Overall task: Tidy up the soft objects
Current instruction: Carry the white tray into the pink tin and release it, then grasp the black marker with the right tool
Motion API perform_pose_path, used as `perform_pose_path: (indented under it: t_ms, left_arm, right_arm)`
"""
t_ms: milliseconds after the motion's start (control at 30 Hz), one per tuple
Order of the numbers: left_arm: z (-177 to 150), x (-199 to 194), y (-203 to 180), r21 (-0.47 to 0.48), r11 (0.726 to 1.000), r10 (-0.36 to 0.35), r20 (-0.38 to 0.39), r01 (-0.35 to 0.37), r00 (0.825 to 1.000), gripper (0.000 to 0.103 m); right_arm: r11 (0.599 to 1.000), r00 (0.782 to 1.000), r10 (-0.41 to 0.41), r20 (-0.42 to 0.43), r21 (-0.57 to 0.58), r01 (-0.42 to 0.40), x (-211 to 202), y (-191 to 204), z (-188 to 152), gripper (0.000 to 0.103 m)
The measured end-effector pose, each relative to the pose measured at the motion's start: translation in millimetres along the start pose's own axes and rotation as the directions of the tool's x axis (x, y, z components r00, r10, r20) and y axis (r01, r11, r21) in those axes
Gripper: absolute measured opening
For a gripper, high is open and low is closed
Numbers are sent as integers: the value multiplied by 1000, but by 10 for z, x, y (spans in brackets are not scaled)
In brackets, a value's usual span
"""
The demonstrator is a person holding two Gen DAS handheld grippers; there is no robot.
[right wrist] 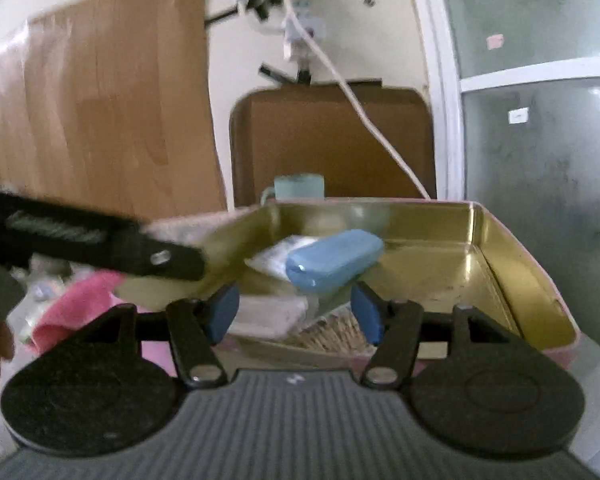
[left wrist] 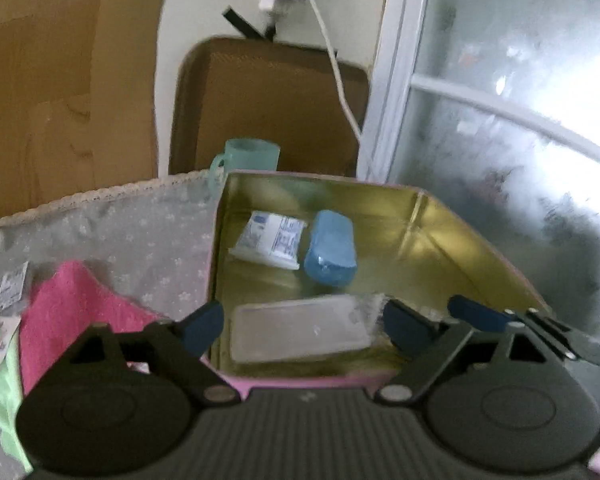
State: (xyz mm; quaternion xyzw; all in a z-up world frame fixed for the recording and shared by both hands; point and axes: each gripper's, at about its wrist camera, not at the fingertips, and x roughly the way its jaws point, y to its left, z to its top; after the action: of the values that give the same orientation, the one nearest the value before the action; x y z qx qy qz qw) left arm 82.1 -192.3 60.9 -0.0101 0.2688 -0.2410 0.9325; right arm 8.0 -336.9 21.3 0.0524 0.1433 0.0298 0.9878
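Two hand-held grippers, ours, gape empty over the gold-lined tin (left wrist: 440, 216); left hand-held gripper (left wrist: 300, 326) is nearer the pink cloth (left wrist: 72, 312) by the table's left edge; right hand-held gripper (right wrist: 296, 312).

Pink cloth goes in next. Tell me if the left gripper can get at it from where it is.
Probably yes: the left gripper is open and empty, and the pink cloth lies uncovered on the table left of the tin.

left gripper (left wrist: 304, 328): jaws wide apart, gripping nothing | right gripper (right wrist: 296, 312): jaws parted too, pads bare, angled slightly down
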Motion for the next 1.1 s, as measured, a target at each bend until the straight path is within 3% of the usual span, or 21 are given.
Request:
perform_pose_path:
  t_ms: [67,200,333,467,600,667,800,867,1000,1033,1100]
  left_arm:
    - [-108,-230,84,4,1000,12,45,-13,999,95]
    - [-346,-646,436,-29,998,56,77,-54,995,96]
    - [-634,-953,993,-65,970,236,52,-232,970,97]
    - [-878,-1097,1643,-111,890,444,-20,-443,896,97]
    - [-996,-1264,2125,-198,804,566,-35,-561,823,97]
    - [-1020,-1325,2358,-326,797,521,-55,-508,852,97]
    - [-1037,-1341,2513,-407,776,498,-71,-481,864,98]
    - [-1068,-1381,2516,-417,777,492,-66,-472,868,98]
    - [-1100,-1407,2534,-431,779,485,-50,-457,873,98]
    - [-1111,-1403,2531,-434,779,482,-48,-453,875,98]
    - [-1114,-1401,2530,-440,779,479,-40,-446,877,98]
  right_arm:
    - [1000,999,-9,37,-1,9,-96,26,-12,65]
    - [999,996,46,82,26,-48,-232,120,7,65]
    - [988,985,154,76,-25,-153,-273,457,64,65]
    - [952,957,290,-1,-104,-288,-162,968,49,64]
    - [895,905,407,-122,-146,-422,166,1544,41,63]
    - [870,876,445,-187,-141,-472,458,1890,110,60]
    - [843,821,467,-329,-114,-525,1216,2574,294,56]
    - [845,814,431,-389,-141,-515,1576,2892,323,56]
    - [832,759,355,-547,-186,-523,2224,3346,202,59]
    - [825,755,327,-568,-219,-522,2333,3443,162,61]
    - [815,773,276,-571,-287,-503,2449,3558,74,63]
